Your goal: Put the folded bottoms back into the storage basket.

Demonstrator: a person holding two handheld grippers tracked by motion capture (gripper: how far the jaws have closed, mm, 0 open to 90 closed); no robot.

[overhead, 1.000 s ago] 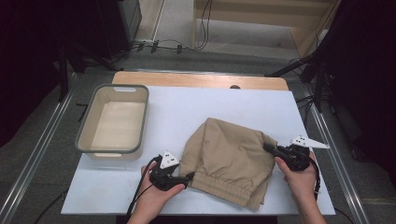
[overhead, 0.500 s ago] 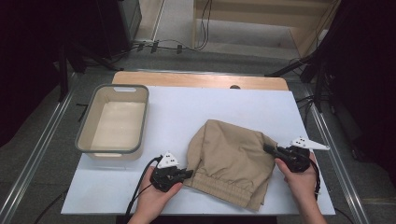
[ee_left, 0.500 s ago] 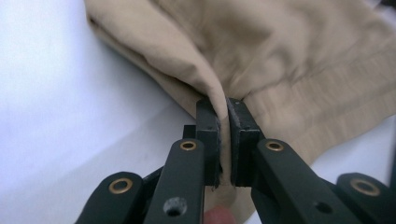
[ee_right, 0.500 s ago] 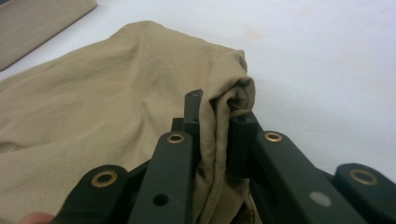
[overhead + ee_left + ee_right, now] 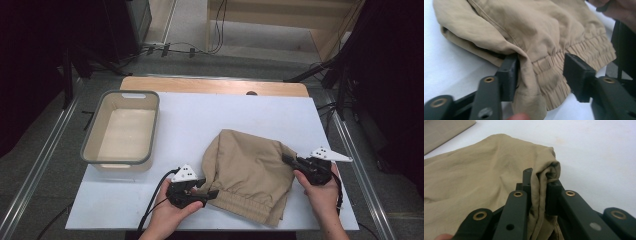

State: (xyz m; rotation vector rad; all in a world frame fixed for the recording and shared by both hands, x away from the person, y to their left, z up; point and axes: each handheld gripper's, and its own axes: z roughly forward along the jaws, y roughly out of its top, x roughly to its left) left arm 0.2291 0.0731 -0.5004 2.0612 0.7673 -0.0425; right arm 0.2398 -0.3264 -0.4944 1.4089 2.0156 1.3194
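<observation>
The white table [image 5: 200, 120] stood in a dim room, with dark stands and cables on the floor behind it and a wooden strip along its far edge. On its left part sat an empty grey-rimmed tub [image 5: 121, 129]. Our work was the tan trousers [image 5: 247, 170], which lay bunched and roughly folded on the near right part of the table, well apart from the tub.

Our right gripper [image 5: 289, 160] was clenched on a fold of cloth at the trousers' right edge; in the right gripper view the cloth [image 5: 541, 185] was pinched tight between its jaws. Our left gripper [image 5: 207, 189] sat at the near left corner, by the elastic waistband [image 5: 551, 72]. Its jaws had just been opening: one pad touched the cloth and the other stood clear of it, so the waistband lay between them unpinched.

We judged the job to be about midway. The trousers were gathered into a rough bundle, but the fold was untidy, the left side was not gripped, and nothing had gone into the tub.
</observation>
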